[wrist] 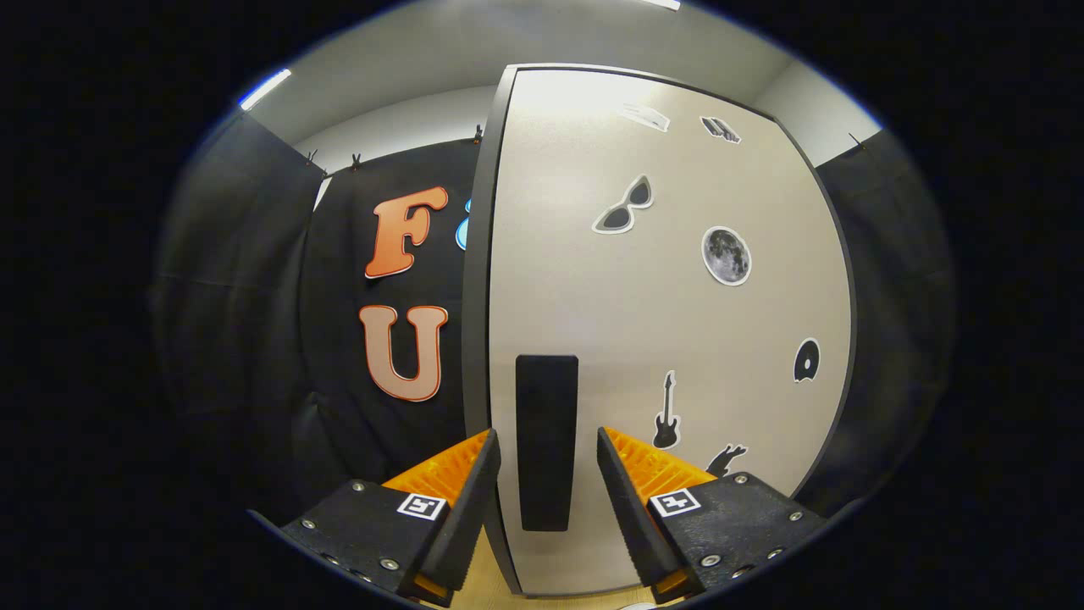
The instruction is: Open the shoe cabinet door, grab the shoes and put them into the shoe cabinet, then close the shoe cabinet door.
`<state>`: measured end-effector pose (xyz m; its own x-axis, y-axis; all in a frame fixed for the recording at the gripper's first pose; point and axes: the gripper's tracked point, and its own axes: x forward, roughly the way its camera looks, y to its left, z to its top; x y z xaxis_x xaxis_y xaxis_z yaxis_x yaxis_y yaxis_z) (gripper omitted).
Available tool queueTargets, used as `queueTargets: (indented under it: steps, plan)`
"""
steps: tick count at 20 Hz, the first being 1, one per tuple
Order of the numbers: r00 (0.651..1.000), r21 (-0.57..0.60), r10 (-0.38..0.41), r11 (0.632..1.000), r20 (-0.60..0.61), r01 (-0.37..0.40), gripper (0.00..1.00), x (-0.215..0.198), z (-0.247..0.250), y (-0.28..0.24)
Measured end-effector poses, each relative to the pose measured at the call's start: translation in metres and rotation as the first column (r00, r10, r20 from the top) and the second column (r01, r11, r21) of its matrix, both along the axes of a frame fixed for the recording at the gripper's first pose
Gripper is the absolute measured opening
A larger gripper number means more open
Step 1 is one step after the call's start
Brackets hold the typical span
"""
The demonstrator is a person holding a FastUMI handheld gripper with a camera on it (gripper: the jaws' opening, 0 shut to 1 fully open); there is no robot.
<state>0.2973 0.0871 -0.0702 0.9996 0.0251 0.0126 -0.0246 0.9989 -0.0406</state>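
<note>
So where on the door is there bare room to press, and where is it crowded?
Bare: the door above the handle, left of the stickers. Crowded: the door's right half, dotted with stickers. The gripper is open, jaws straddling the handle without touching.

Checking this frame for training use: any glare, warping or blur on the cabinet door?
Gripper view: glare washes out the top of the cabinet door; fisheye bends its edges into curves; the black handle between the open gripper jaws looks sharp.

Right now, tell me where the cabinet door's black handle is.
In the gripper view, the black handle stands upright low on the pale cabinet door, near its left edge, between the open gripper jaws, with a guitar sticker to its right.
</note>
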Motion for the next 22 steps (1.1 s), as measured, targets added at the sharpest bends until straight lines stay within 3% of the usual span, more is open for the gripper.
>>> queueTargets:
  steps: [3, 6, 13, 22]
  plan:
    - [1.0, -0.025, 0.008, 1.0, -0.014, -0.009, 0.61, 0.001, -0.003, 0.004]
    - [1.0, -0.008, 0.002, 1.0, -0.01, -0.002, 0.4, 0.001, -0.001, 0.002]
    - [1.0, -0.01, 0.013, 1.0, -0.025, -0.013, 0.34, -0.007, 0.0, 0.0]
    - [0.998, 0.023, 0.062, 0.998, -0.017, -0.061, 0.32, -0.062, 0.004, -0.017]
